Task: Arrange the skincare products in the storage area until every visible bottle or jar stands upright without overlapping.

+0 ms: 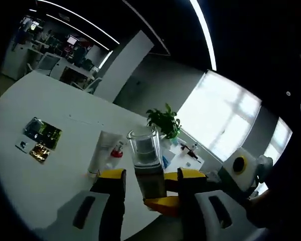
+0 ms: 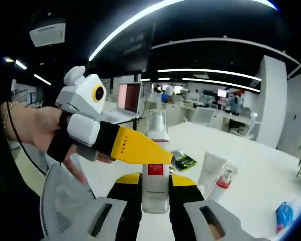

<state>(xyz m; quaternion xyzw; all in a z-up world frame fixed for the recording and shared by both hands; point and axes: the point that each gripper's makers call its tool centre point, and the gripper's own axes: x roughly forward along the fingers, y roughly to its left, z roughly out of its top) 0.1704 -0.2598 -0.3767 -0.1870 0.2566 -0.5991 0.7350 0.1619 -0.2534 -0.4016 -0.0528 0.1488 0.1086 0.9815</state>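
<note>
**Both grippers meet on one bottle above the table**

The right gripper (image 2: pixel 155 193) is closed on a clear-capped bottle (image 2: pixel 155 165), its jaws pressing the lower body from both sides, so the bottle's long axis runs straight up between them. The left gripper (image 2: pixel 140 150) reaches in from the left, a yellow fingertip lying across the bottle at its red label. In the left gripper view, the left gripper (image 1: pixel 150 183) has the same bottle (image 1: pixel 146 160) between its jaws; I cannot tell whether they grip it.

The bottle is lifted off the white table (image 1: pixel 50 105). A white tube (image 2: pixel 210 170) and a red-collared pump bottle (image 2: pixel 221 186) sit together toward the table's far side, beyond the held bottle. The next move likely turns on lowering it upright beside them without overlap.
</note>
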